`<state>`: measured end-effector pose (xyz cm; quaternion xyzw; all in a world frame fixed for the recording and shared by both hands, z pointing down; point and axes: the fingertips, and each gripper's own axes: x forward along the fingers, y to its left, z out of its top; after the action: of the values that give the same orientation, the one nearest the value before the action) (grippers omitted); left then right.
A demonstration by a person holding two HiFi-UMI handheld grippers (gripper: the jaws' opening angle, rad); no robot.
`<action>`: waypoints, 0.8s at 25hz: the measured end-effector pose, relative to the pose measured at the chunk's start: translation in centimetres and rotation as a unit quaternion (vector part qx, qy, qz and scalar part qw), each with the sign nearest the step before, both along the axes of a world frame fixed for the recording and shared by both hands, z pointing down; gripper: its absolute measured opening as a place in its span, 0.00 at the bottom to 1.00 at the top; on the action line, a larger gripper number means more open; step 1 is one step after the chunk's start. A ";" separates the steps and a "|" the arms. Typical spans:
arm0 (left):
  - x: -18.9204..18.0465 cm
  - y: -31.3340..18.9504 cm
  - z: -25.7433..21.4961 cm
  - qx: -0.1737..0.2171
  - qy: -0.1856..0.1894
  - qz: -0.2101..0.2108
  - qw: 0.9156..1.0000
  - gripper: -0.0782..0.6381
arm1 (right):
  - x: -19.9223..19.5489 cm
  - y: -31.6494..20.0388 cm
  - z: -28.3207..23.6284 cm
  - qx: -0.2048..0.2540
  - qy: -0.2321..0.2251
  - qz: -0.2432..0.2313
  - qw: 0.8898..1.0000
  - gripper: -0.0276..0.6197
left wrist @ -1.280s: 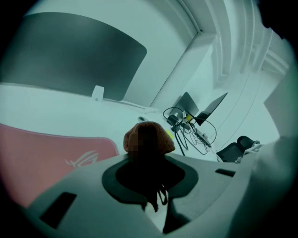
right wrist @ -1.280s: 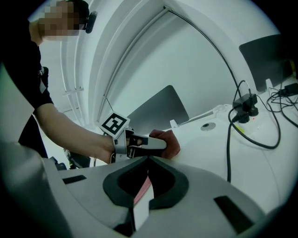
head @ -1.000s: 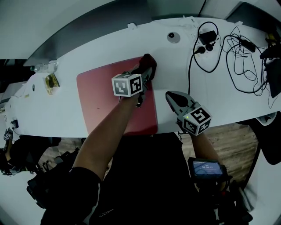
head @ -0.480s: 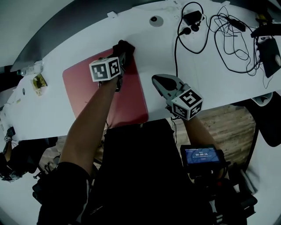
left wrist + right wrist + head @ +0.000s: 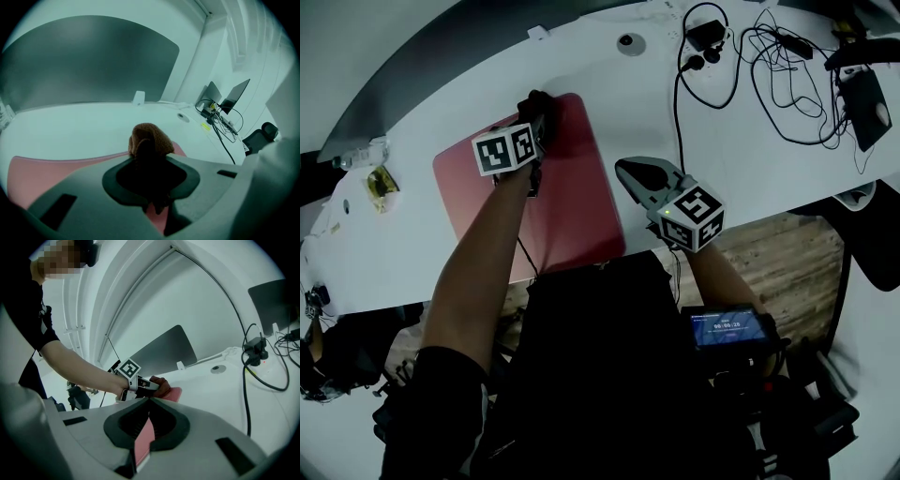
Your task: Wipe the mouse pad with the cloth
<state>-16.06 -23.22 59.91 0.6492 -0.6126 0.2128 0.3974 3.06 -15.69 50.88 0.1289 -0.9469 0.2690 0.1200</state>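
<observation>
A red mouse pad [image 5: 572, 202] lies on the white table [image 5: 694, 141], reaching its near edge. My left gripper [image 5: 538, 114] is shut on a brown cloth [image 5: 534, 99] that rests on the pad's far edge, left of its far right corner. In the left gripper view the cloth [image 5: 152, 136] bulges out past the jaws over the pad [image 5: 47, 171]. My right gripper [image 5: 628, 172] is shut with nothing in it, its tips at the pad's right edge. The right gripper view looks across the pad [image 5: 173, 393] to the cloth [image 5: 159, 382].
Black cables [image 5: 769, 75] and a power adapter [image 5: 710, 36] sprawl over the table's far right. A round grommet [image 5: 630, 43] sits beyond the pad. A dark device [image 5: 872, 98] lies at the right end, small items [image 5: 380, 183] at the left end.
My left gripper has dragged the cloth leftward along the pad's far edge, away from the far right corner. My right gripper has come closer to the pad's right edge.
</observation>
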 end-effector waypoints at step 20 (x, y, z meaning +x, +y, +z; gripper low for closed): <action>-17.1 9.3 -0.3 -0.005 -0.039 -0.070 0.997 0.23 | -7.8 5.1 -1.6 0.022 0.026 -0.013 0.999 0.08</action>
<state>-33.15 -13.87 59.64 0.5936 -0.6707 0.2127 0.3906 -4.69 -10.62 49.29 0.1265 -0.9508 0.2426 0.1454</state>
